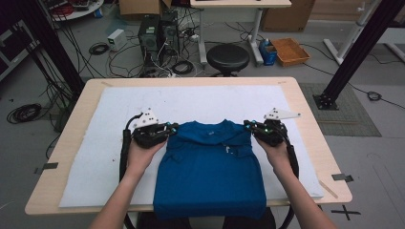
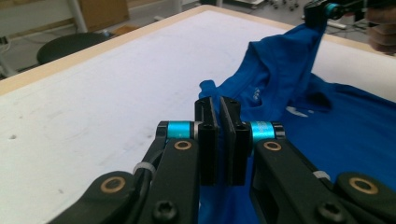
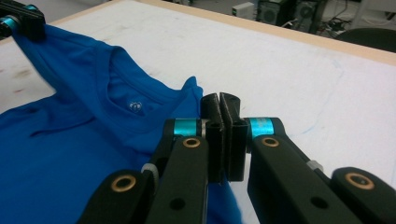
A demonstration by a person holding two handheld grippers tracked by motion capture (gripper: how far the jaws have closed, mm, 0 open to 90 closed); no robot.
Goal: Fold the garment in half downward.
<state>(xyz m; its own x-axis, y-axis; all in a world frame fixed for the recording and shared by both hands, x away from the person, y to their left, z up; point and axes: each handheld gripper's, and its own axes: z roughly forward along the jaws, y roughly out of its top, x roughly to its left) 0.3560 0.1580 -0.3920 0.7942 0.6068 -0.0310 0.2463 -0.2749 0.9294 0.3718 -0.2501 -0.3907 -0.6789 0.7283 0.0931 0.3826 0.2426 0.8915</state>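
A blue T-shirt [image 1: 210,167] lies on a white mat [image 1: 95,143] covering a wooden table [image 1: 57,157], its hem hanging over the near edge and its collar pointing away from the person. The left gripper [image 1: 171,129] is clamped on the shirt's left shoulder and the right gripper [image 1: 248,125] on its right shoulder, each pinching blue cloth. Both shoulder corners are lifted off the mat, the cloth pulled up between them
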